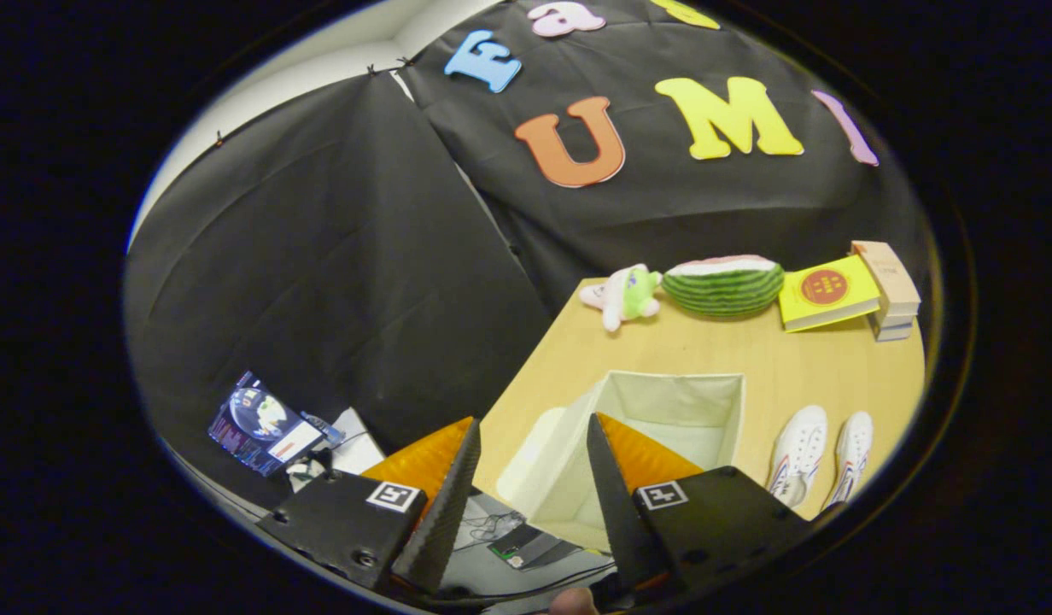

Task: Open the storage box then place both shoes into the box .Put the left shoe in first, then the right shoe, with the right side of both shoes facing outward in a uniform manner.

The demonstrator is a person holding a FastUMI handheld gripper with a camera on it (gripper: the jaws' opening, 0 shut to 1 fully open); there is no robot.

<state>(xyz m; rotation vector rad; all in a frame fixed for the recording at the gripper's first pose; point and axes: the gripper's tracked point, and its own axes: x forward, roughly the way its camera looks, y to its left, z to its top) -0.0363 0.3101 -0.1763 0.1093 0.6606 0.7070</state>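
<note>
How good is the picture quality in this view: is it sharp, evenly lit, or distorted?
Gripper view: strong fisheye bending curves the light wooden table and tilts the scene; lighting is soft and even, no glare; the open cream fabric storage box and pair of white canvas shoes look sharp; the tool stands open, holding nothing.

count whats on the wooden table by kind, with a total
storage box: 1
white shoes: 2
plush toy: 1
watermelon cushion: 1
books: at least 2
total: at least 7
gripper open, holding nothing.
</note>
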